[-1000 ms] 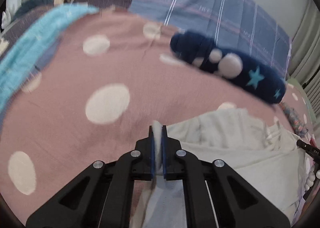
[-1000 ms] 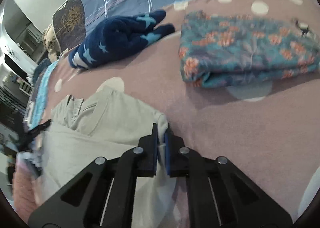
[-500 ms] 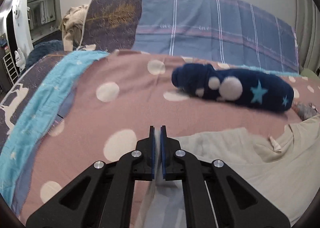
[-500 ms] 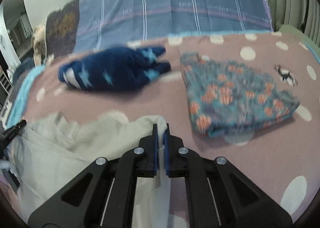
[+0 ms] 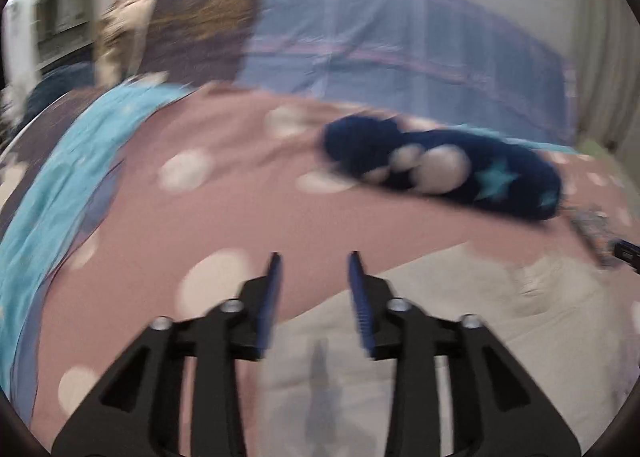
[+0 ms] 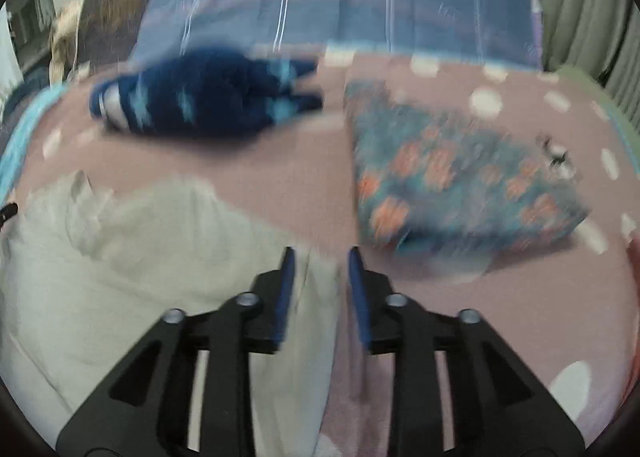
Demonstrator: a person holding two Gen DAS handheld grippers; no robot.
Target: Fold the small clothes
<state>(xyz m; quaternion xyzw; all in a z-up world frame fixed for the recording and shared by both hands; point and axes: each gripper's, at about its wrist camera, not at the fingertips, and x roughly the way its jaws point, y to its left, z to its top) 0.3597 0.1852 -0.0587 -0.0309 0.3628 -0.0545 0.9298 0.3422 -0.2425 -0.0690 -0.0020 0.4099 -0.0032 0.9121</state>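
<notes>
Beige garment [image 6: 132,257] lies rumpled on the pink dotted blanket [image 5: 208,217], soft and creased. Beyond it sit a fuzzy navy star-print bundle [image 6: 200,101], then a folded floral cloth [image 6: 452,177]. Left gripper [image 5: 314,269] and right gripper [image 6: 319,261] have just been opening; both pairs stand apart, gripping nothing.

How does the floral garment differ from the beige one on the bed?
The floral garment is teal with orange flowers and lies as a neat, squared, folded stack; the beige garment is plain, larger and spread out with rumpled edges. The floral garment sits clear of both grippers, while the beige garment's edge lies between the right gripper's open fingers. Both rest on the pink dotted blanket.
</notes>
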